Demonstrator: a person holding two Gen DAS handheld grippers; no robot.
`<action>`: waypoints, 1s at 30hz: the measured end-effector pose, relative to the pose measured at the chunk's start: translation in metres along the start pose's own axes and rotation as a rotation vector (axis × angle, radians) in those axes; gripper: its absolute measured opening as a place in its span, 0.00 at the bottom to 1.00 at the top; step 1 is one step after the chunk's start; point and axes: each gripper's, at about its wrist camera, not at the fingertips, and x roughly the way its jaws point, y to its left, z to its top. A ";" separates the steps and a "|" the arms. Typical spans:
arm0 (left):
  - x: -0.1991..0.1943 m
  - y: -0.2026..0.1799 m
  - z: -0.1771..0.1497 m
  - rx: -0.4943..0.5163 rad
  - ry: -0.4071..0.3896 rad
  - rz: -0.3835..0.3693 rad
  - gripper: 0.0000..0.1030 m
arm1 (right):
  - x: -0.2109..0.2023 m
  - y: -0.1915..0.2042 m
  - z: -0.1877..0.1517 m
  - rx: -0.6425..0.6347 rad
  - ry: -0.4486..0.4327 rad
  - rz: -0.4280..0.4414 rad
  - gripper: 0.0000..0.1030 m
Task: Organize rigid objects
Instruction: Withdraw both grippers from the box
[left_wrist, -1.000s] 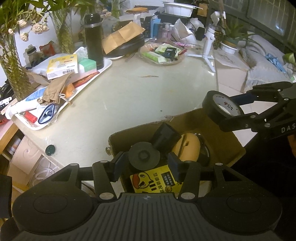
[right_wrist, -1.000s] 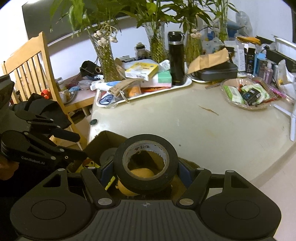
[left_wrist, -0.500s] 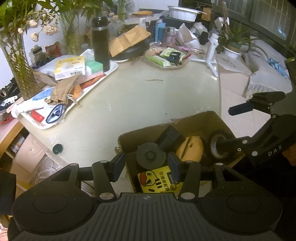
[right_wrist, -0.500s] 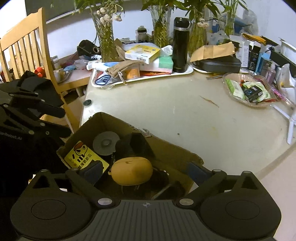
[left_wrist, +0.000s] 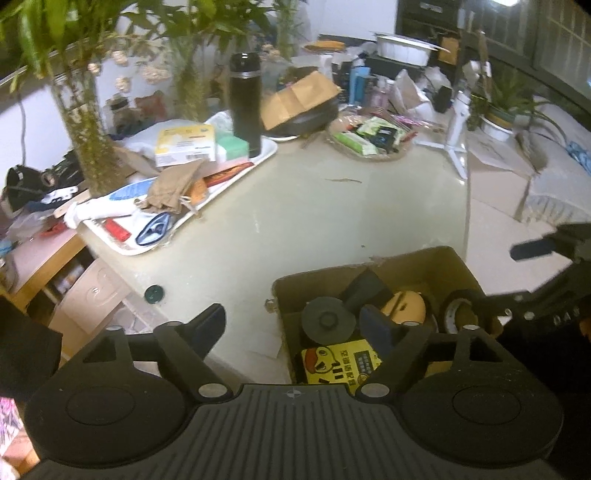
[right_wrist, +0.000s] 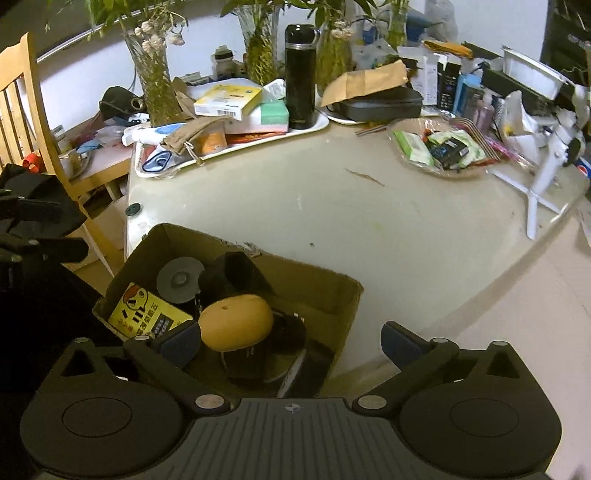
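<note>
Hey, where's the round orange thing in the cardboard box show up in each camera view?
Left wrist view: the orange object sits low and right of centre, inside the cardboard box, partly hidden behind a gripper finger.
Right wrist view: the orange object sits lower left of centre, in plain sight in the box.
Shared landmark: the black flask, upright on the white tray.

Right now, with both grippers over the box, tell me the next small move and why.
Probably lift the right gripper clear of the cardboard box. It stands wide open and empty, and the black tape roll already lies inside beside the orange object. The left gripper is opening, also empty.
</note>
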 end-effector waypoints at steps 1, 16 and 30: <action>-0.002 0.000 -0.001 -0.005 -0.006 0.007 0.83 | -0.001 0.001 -0.002 0.005 0.006 -0.001 1.00; 0.000 -0.009 -0.036 -0.084 0.028 0.010 0.95 | 0.002 0.021 -0.041 0.099 0.093 -0.014 1.00; 0.015 -0.021 -0.052 -0.091 0.119 0.037 0.95 | 0.018 0.036 -0.061 0.143 0.159 -0.023 1.00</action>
